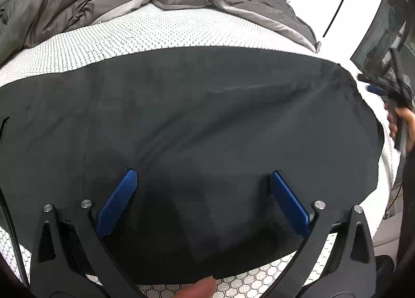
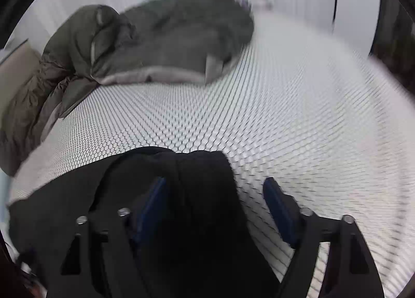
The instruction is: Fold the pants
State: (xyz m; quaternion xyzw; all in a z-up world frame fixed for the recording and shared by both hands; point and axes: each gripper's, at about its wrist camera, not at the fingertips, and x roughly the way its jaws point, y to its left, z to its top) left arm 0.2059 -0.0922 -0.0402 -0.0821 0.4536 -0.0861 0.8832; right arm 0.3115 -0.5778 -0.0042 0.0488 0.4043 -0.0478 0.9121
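Black pants (image 1: 194, 116) are spread flat on the honeycomb-patterned mattress (image 1: 155, 30), left gripper (image 1: 202, 176) wide over them, right gripper (image 2: 215, 184) wide too, nothing pinched.

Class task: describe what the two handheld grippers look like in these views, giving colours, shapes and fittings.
Both the left gripper and right gripper have black angular linkage arms with triangular cut-outs, silver round pivot pins, and two flat blue ribbed pads. A black braided cable runs beside the left one.
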